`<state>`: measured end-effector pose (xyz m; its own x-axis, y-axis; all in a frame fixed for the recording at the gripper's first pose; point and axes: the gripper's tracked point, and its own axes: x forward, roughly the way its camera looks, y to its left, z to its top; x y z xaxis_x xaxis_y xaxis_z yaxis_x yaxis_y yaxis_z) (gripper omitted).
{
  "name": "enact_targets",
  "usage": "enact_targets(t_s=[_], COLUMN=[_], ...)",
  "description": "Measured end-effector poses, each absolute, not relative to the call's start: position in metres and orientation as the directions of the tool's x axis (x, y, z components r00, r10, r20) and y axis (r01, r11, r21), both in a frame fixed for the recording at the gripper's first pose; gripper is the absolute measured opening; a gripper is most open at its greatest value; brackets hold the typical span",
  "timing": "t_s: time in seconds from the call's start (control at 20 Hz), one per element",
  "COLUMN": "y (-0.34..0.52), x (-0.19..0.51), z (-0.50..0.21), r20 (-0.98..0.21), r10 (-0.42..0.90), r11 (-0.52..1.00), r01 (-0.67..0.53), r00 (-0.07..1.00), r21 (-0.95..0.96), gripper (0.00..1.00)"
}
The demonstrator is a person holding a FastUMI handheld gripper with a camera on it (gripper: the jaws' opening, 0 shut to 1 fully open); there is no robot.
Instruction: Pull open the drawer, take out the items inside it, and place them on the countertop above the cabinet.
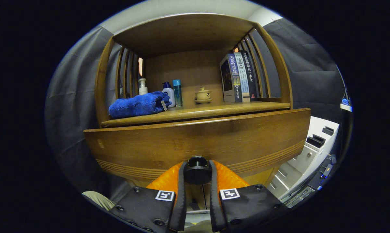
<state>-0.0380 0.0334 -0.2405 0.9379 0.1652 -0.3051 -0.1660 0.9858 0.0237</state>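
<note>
My gripper (197,171) is closed on the drawer knob (197,169) — both fingers press its sides, one on each flank, with the dark round knob sitting right at their tips. The knob stands out from the drawer front (198,142), the wide wooden panel that fills the space just ahead of my fingers and runs long from left to right, its flat face turned squarely toward me. So the pull I judge to be next runs straight back along my fingers, away from the cabinet, square to the panel's long axis. How far the drawer already stands out I cannot tell, and whatever lies inside is hidden behind the panel.

Beyond and above the panel is the countertop (214,109), where the items are to go. It already carries a blue towel (136,105) on the left, three bottles (169,94) behind it, a small lidded cup (203,94) in the middle and upright books (238,77) on the right — the free patch seems to be between towel and books.
</note>
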Motion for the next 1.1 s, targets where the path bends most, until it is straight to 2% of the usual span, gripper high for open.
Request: enact_targets(t_s=[0.45,0.55,1.1], y=[0.026,0.025,0.021], x=[-0.091,-0.099,-0.144], z=[-0.239,-0.24,-0.243], r20=[-0.306,-0.304,-0.33], r10=[0.16,0.152,0.136], r11=[0.987,0.988,0.99], r01=[-0.161,-0.154,-0.14], r00=[0.938,0.94,0.934], r21=[0.021,0.019,0.012], gripper=[0.38,0.3,0.3])
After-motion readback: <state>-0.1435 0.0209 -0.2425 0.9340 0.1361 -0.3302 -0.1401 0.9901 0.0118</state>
